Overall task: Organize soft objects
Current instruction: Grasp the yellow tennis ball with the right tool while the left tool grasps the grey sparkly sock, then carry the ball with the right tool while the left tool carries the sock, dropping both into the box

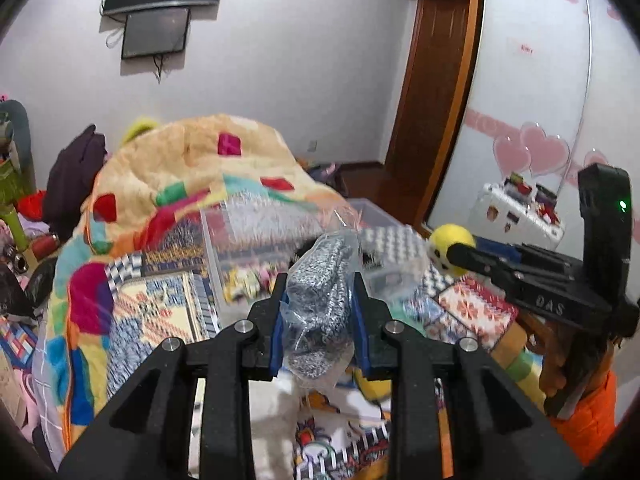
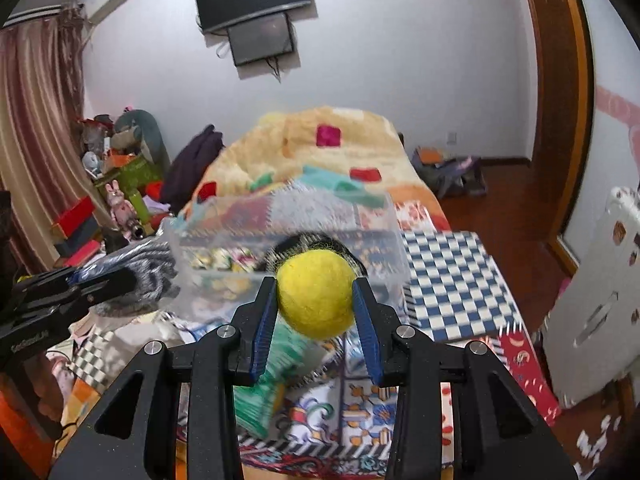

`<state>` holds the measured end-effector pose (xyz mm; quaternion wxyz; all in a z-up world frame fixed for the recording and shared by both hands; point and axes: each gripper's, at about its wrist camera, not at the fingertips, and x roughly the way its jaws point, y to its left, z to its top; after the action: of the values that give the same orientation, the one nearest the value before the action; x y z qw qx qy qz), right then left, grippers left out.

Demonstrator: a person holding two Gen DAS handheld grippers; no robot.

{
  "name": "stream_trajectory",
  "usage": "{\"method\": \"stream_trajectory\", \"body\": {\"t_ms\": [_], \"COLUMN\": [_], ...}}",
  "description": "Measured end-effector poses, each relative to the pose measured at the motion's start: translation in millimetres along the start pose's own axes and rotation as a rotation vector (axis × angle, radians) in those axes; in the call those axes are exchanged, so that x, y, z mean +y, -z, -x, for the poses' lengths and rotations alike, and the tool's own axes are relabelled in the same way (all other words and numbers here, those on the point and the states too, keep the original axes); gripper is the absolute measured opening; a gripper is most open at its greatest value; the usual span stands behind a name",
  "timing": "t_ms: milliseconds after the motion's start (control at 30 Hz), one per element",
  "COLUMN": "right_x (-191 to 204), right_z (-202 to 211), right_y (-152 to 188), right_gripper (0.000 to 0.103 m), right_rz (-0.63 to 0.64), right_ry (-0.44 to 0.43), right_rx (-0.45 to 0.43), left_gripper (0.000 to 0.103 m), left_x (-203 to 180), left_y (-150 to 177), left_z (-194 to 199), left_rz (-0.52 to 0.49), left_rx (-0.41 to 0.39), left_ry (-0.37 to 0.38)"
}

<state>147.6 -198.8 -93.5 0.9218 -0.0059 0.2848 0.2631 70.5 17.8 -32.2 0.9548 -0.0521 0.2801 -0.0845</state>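
Observation:
My left gripper (image 1: 319, 292) is shut on a grey knit item in a clear plastic bag (image 1: 320, 312) and holds it above the bed. The bag also shows in the right wrist view (image 2: 136, 272) at the left. My right gripper (image 2: 316, 296) is shut on a yellow felt ball toy (image 2: 316, 294). The toy also shows in the left wrist view (image 1: 450, 246) at the right, held by the right gripper (image 1: 460, 254). A clear plastic bin (image 2: 288, 224) stands on the bed just beyond both grippers, with small items inside.
A piled orange blanket with coloured patches (image 1: 180, 168) lies behind the bin. A blue checked box (image 2: 452, 280) sits right of the bin. A green packet (image 2: 276, 372) lies below the right gripper. Clutter fills the left floor (image 2: 120, 184). A white suitcase (image 2: 592, 312) stands at right.

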Motion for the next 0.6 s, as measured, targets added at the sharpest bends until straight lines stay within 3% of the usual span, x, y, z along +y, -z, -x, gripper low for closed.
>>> {"method": "stream_trajectory", "body": {"t_ms": [167,333,600], "right_x": [9,12,-2], "right_z": [0,-10,-42], "right_y": [-16,-29,-37], "right_gripper": [0.035,0.035,0.035], "right_rz": [0.019,0.020,-0.040], "right_ry": [-0.008,0.012,0.018], "right_rx": [-0.055,-0.084,-0.046], "left_gripper": [0.028,0.028,0.028], "left_x": [5,10,15], "left_y": [-21,-38,-45], "left_z": [-3,-20,-75], "left_rz": [0.011,0.008,-0.007], "left_rx": [-0.043,-0.038,0.089], "left_ry": [-0.013,-0.020,-0.022]}}
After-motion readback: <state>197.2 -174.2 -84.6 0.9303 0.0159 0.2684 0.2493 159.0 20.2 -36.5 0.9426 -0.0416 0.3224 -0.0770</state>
